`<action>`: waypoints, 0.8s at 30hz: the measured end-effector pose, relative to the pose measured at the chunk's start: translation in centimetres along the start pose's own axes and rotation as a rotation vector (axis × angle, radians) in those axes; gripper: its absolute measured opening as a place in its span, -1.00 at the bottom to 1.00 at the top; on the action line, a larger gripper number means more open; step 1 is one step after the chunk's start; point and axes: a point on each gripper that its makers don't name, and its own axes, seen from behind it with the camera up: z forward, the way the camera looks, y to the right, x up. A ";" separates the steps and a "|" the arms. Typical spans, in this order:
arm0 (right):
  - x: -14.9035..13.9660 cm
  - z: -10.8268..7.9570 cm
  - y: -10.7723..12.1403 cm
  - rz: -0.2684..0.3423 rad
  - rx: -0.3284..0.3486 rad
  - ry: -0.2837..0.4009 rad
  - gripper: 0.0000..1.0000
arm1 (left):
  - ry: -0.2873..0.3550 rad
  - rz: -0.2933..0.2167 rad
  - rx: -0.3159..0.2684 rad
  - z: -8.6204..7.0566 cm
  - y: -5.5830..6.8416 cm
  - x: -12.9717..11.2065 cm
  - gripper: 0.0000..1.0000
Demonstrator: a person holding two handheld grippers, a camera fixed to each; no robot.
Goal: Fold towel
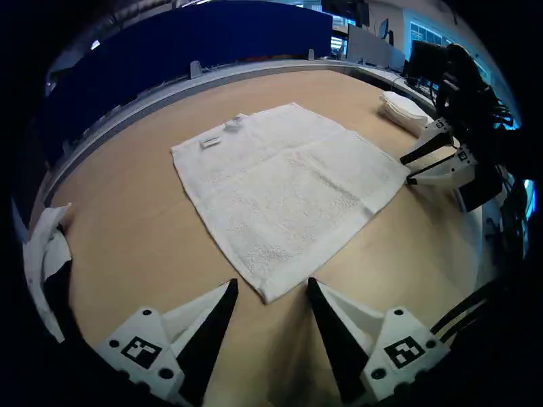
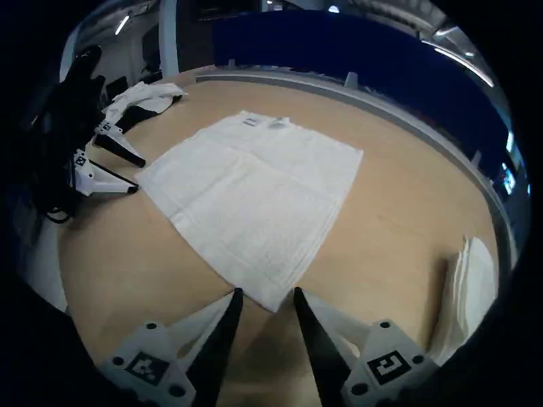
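Towel (image 1: 285, 197) lies flat and spread on the wooden table (image 1: 136, 224), one corner toward each gripper. Two small tags (image 1: 234, 122) sit by its far edge. No fold is under way and no edge is lifted. Faint crease lines cross it, but whether it is already doubled cannot be told. Judgement: task is at the start, both corners yet to be gripped, all folding left to do.

Left gripper (image 1: 271, 281): fingers apart, holding nothing. The near towel corner sits in the gap between the tips, flat on the table, with neither finger pressing on it.

Right gripper (image 2: 267, 292): fingers also apart and empty, gap a bit narrower. The adjacent towel corner lies right at the tips, partly between them, not pinched. In the left gripper view this gripper shows off to the right, tips touching or just beside that corner.

So each gripper is lined up on one end of the same towel edge. Likely next: close on both corners and carry that edge over to the far side.

Further out: stack of folded white towels (image 1: 404, 112) near the table's edge, well apart from the towel. A crumpled white cloth (image 1: 44, 251) at the opposite side. Blue partition (image 1: 203, 34) behind the table.
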 end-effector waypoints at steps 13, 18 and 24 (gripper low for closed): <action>0.0 -0.2 0.5 0.038 -0.012 -0.001 -0.49 | -0.020 -0.001 -0.008 0.0 0.2 -0.2 0.01; 0.0 -0.2 0.6 0.043 -0.013 -0.007 -0.53 | -0.029 -0.013 0.012 -0.1 -0.2 -0.3 -0.57; 0.1 -0.2 0.3 0.029 -0.008 -0.010 -0.59 | -0.034 -0.013 0.012 -0.3 -0.1 -0.3 -0.74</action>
